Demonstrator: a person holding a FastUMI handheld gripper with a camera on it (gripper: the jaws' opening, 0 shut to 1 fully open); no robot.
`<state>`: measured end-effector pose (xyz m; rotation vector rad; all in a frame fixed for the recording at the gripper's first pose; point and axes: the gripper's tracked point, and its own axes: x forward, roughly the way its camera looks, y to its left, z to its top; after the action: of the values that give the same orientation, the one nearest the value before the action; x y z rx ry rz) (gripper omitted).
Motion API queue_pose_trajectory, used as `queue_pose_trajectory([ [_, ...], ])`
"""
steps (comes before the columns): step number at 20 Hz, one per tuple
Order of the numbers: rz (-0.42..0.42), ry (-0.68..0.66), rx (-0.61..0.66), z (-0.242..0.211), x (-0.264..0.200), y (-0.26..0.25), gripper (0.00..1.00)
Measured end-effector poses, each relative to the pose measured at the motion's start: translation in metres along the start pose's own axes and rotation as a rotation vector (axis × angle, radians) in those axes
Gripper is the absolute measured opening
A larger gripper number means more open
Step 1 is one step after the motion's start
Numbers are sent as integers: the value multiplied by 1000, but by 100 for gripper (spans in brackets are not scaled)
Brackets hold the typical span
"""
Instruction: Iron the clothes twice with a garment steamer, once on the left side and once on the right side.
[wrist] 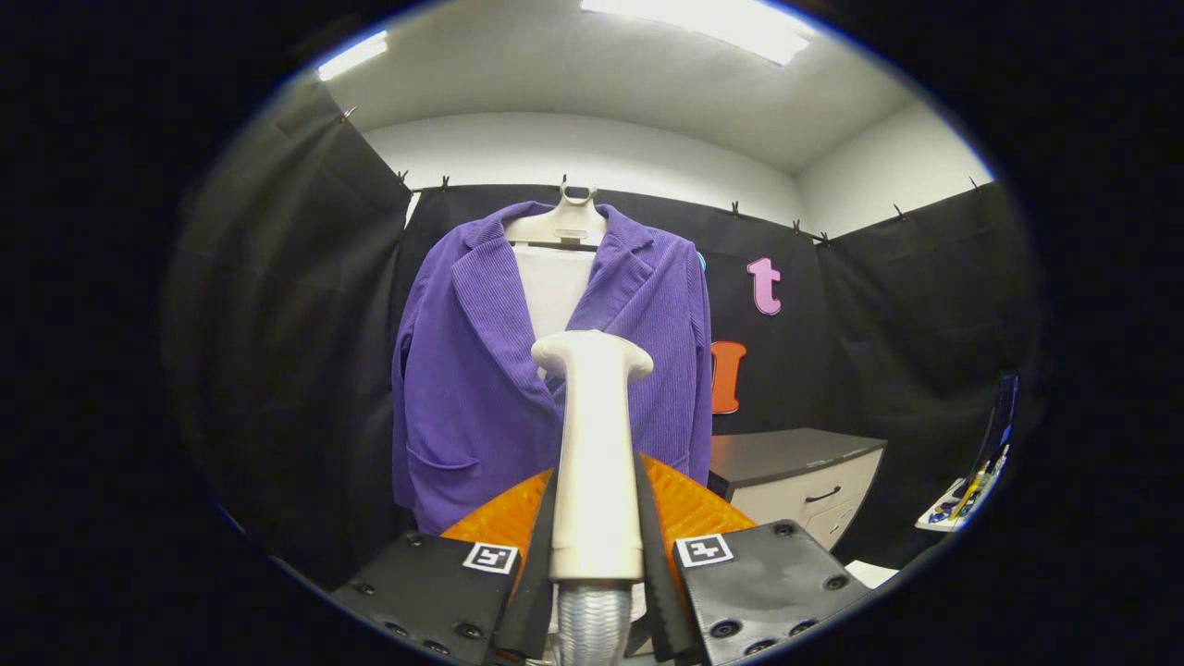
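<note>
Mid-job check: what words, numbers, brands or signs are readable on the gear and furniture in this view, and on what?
No words or numbers can be read.
Square coded markers on the gripper, which is shut on the steamer: patterns, not text.
Faint mark on the cabinet top edge: too small to read.
Printed items beyond the cabinet: blurred.
Jacket: no text visible.

The steamer (595, 444) stands clamped between the gripper (597, 555) fingers; beyond it hangs the jacket (481, 370), a cabinet (800, 476) to its right.
</note>
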<state>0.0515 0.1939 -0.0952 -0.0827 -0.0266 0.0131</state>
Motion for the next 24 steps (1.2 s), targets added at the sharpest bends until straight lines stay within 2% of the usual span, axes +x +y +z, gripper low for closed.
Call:
queue_pose_trajectory([
  [11, 106, -73, 27, 64, 49, 73, 48],
  [17, 146, -61, 13, 62, 69, 102, 48],
  [24, 137, -33, -8, 49, 80, 105, 49],
])
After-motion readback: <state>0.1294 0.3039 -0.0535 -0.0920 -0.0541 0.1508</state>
